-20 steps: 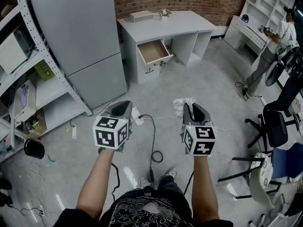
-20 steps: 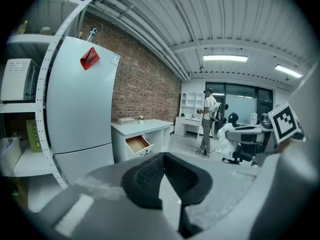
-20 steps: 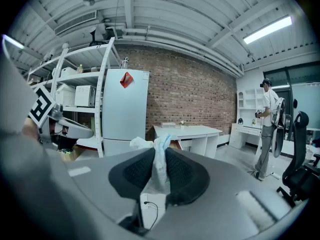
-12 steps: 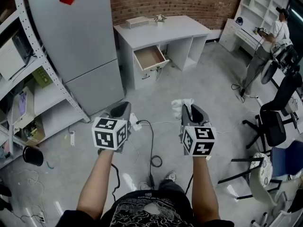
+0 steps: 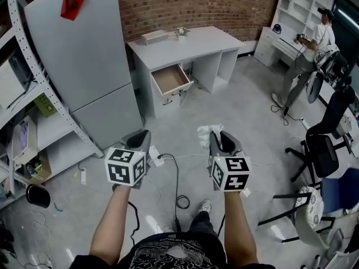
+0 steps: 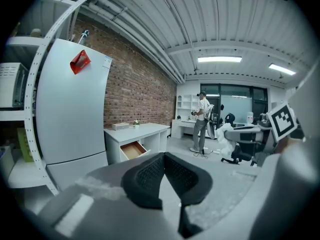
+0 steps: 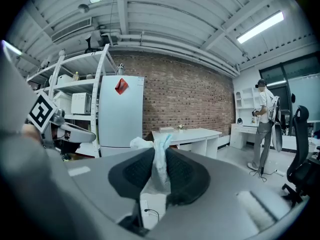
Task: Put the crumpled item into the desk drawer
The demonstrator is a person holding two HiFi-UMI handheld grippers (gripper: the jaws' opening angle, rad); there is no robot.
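**Pickup done, drawer not yet reached**

Grasping looks finished: the right hand-held gripper [image 5: 217,136] is clamped on the crumpled item [image 7: 160,160], which sits pinched between its two dark pads and pokes out past their tips. The left hand-held gripper [image 5: 141,136] carries nothing. Its jaws are pressed together at the tips, and only floor [image 5: 235,102] shows beyond them.

What remains is most of the job. The drawer [image 5: 171,78] already stands pulled out of the white table [image 5: 193,41] by the brick wall, so judging from this no opening step is needed. It is well apart from both grippers, though, with bare floor in between. The item has yet to be carried across, brought over the open drawer and let go inside.

The item itself is white, thin and limp, with a faint blue tinge in the right gripper view. It is bunched into soft folds, one wad flaring out to the left of the jaws and a narrower twist standing up between them. It is probably tissue or a light wipe, though the warped close view does not settle the material. It should be light and easily squashed, and may cling to a pad when released.
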